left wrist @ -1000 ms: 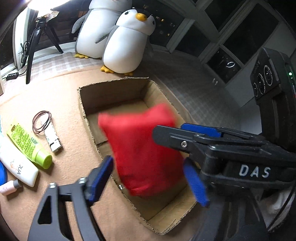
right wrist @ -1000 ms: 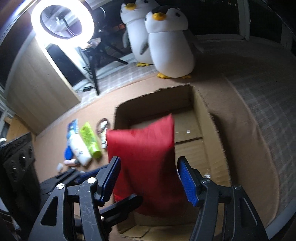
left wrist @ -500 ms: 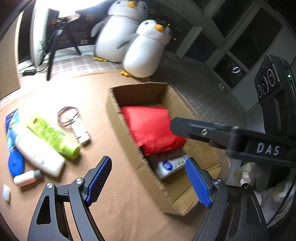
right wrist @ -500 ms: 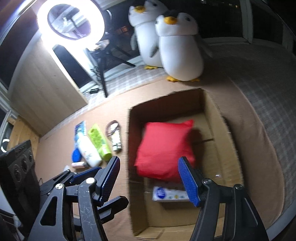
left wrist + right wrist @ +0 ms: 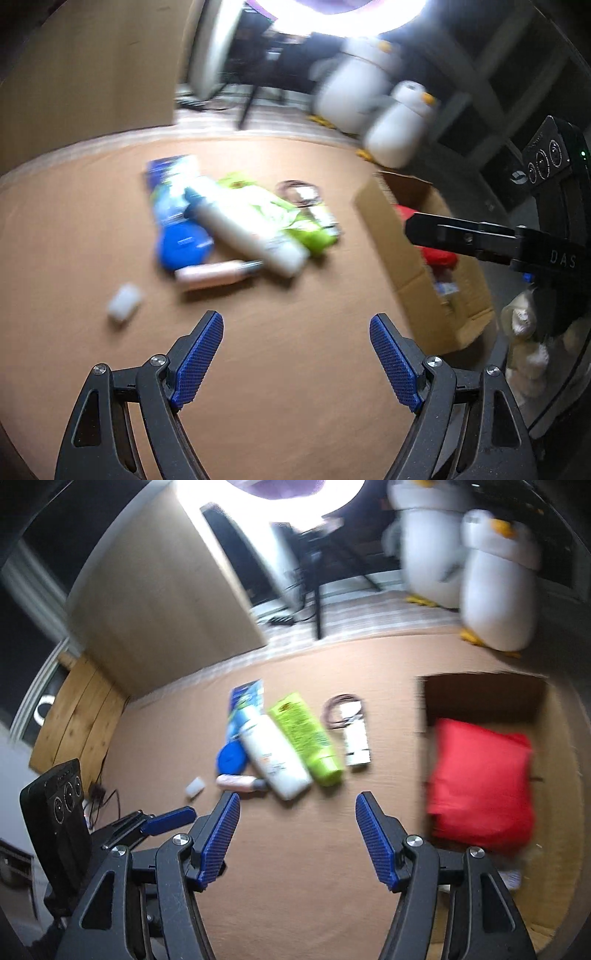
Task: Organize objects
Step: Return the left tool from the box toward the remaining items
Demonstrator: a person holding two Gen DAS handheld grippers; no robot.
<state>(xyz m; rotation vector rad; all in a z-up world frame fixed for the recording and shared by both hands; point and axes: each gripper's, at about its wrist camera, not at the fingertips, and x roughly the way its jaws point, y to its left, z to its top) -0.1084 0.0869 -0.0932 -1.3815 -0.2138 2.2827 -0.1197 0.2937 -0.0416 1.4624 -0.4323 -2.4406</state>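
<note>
Both grippers empty. Left gripper [image 5: 295,354] fingers spread wide, hanging above bare brown surface; right gripper [image 5: 297,834] likewise spread, nothing between the blue pads.

Done so far, judging by the layout: red pouch [image 5: 480,786] lies inside the cardboard box [image 5: 561,738], against its left wall. A small white-and-blue packet [image 5: 445,286] shows just under the pouch's near edge; mostly hidden.

Left to do: a cluster well apart from the box, on the brown-covered bench [image 5: 295,886].
- white tube [image 5: 273,757], cap toward the grippers
- green tube [image 5: 306,738] just beside it, touching along one side
- blue round lid [image 5: 231,758] partly under the white tube
- blue flat packet [image 5: 245,699] at the far end, under the white tube's tail
- small pink bottle [image 5: 238,782] near the white tube's cap
- little white block [image 5: 195,787], alone, just left of the pink bottle
- white charger with coiled cable [image 5: 351,723], between green tube and box

Judgement: roughly a quarter packed; most items outstanding.

Writing: "DAS" readable on the right gripper's body as seen from the left wrist. Print on both tubes is present but motion-blurred; unreadable. No brand legible.

Background: two penguin plush toys [image 5: 480,565] beyond the box, ring light [image 5: 280,502] on tripod.
</note>
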